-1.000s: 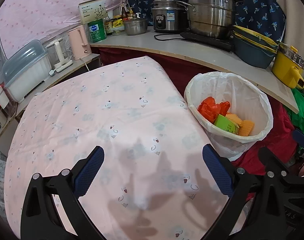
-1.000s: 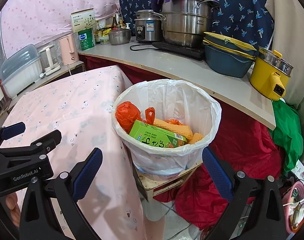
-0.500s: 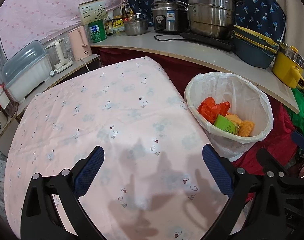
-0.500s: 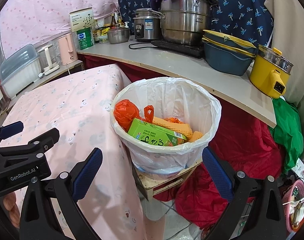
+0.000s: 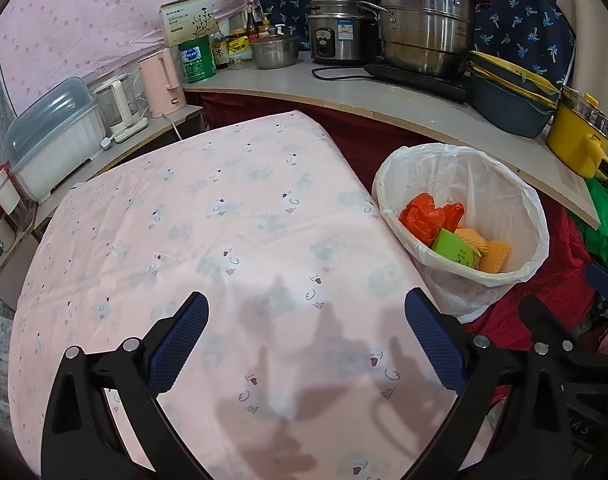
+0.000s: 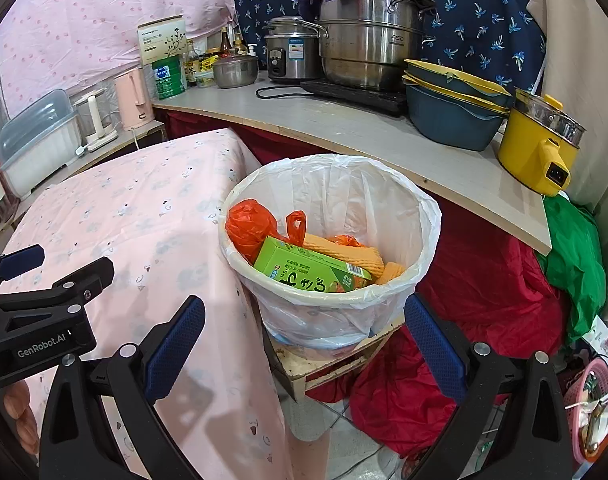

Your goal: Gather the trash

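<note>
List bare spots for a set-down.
Free: the pink tablecloth, bare from the kettle shelf to the trash bin; a counter strip before the induction plate. Crowded: counter back with pots, basins; the bin holds trash.

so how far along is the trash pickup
Looks nearly done: the green box, orange bag and yellow foam pieces lie in the lined bin. Left gripper and right gripper are open, holding nothing. No trash shows on the pink cloth.
</note>
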`<state>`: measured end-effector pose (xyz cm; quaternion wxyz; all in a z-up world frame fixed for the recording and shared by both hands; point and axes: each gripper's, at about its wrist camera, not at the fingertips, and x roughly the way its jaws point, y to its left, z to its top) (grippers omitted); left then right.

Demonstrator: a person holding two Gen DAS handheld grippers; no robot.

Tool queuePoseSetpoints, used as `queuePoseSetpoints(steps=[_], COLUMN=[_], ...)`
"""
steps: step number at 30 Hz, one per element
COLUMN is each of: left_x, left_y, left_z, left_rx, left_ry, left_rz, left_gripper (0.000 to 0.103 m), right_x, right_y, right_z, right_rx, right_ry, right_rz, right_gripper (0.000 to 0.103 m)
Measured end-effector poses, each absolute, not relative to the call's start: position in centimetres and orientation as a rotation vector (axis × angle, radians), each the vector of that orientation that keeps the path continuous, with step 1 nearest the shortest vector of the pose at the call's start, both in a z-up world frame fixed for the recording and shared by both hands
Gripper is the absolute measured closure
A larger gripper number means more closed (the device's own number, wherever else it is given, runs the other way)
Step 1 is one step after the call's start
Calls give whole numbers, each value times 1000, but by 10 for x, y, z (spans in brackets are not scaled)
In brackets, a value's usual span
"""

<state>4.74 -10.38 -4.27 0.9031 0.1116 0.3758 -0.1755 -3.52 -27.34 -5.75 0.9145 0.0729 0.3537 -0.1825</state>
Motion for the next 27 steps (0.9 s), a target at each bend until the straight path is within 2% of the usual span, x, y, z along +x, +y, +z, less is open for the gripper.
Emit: queuePoseSetpoints(steps=[27], left_x=[47], left_y=[-112], left_z=[-40], left_rx=[243], left_ry=[768], left_rz=[-401], left_gripper=[9], right_x=[-41], right_y=[-289], right_z=[-62], right_rx=[167], right_ry=[722], right_rz=[-388], right_gripper=[7])
